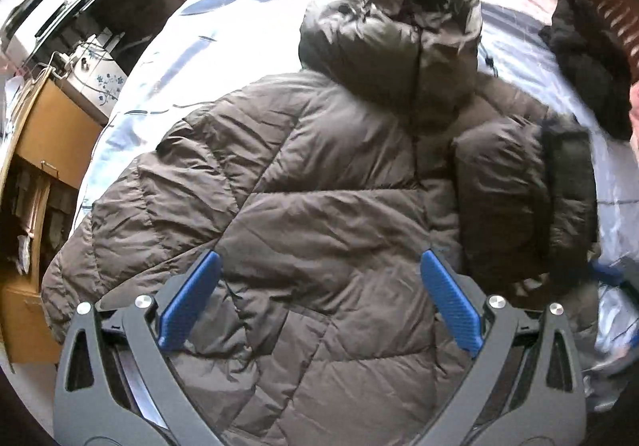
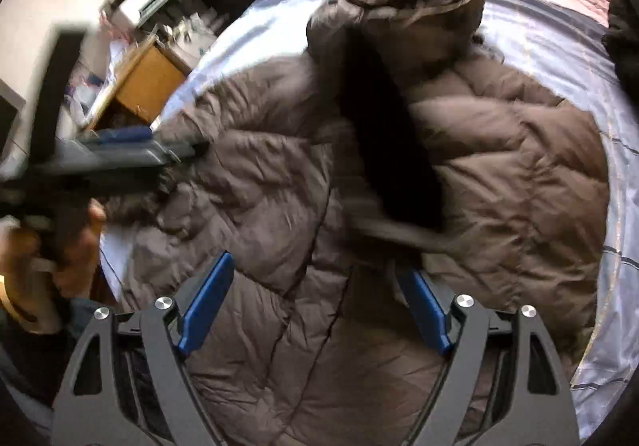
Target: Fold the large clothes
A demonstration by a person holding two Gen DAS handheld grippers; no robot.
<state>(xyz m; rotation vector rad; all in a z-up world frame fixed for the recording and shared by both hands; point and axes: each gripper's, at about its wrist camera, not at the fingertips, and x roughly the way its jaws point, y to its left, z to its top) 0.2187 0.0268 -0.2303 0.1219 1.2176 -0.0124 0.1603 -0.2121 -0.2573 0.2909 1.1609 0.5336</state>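
Left gripper point(image 1: 319, 298): both blue fingers point(image 1: 189, 300) spread wide, nothing held, poised over the brown puffer jacket point(image 1: 319, 206). Right gripper point(image 2: 315, 310): spread wide, nothing gripped, above the jacket. Jacket is laid on the bed point(image 1: 159, 66), hood point(image 1: 391, 34) farthest from the grippers.

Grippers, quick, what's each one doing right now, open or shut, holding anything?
Left gripper: open, empty, over the brown puffer jacket.
Right gripper: open, holding nothing, over the same jacket.

The bed point(image 1: 167, 58) carries a brown puffer jacket point(image 1: 319, 214) and dark garment point(image 1: 587, 58).
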